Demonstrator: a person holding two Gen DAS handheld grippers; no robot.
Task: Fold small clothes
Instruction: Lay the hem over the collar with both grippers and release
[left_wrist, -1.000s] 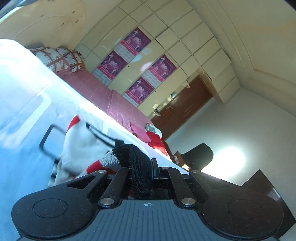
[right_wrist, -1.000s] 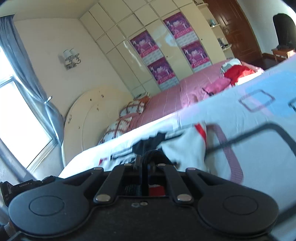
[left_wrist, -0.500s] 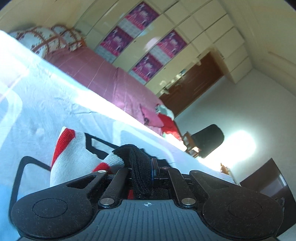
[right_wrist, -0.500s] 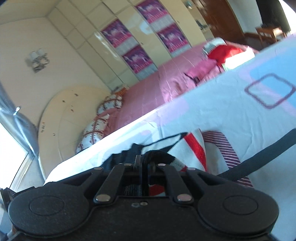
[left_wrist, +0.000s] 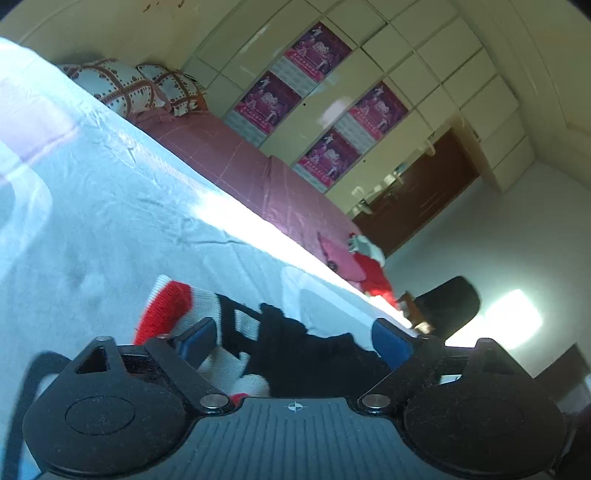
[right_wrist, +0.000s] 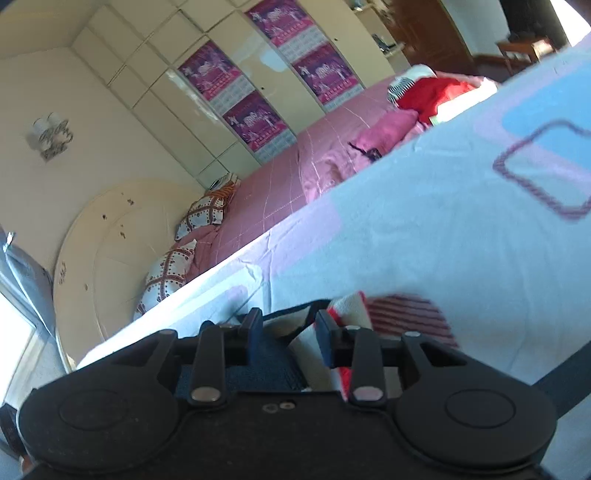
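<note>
A small white garment with red and black trim (left_wrist: 173, 306) lies on the pale blue sheet (left_wrist: 92, 221). Its black part (left_wrist: 314, 350) lies between the blue pads of my left gripper (left_wrist: 291, 338), which is open low over it. In the right wrist view the same garment (right_wrist: 347, 306) lies just in front of my right gripper (right_wrist: 290, 328), which is open with its fingers apart over the cloth. The near part of the garment is hidden behind both gripper bodies.
The sheet (right_wrist: 443, 240) has printed squares and a dark band (right_wrist: 554, 384). Beyond it a pink bed (right_wrist: 280, 184) carries patterned pillows (right_wrist: 166, 273) and red and pink clothes (right_wrist: 436, 92). A cupboard wall with posters (left_wrist: 317, 110) and a dark chair (left_wrist: 447, 306) stand behind.
Both grippers were shut on the garment's black edge. Both have now opened and let it go, and the garment lies on the sheet.
</note>
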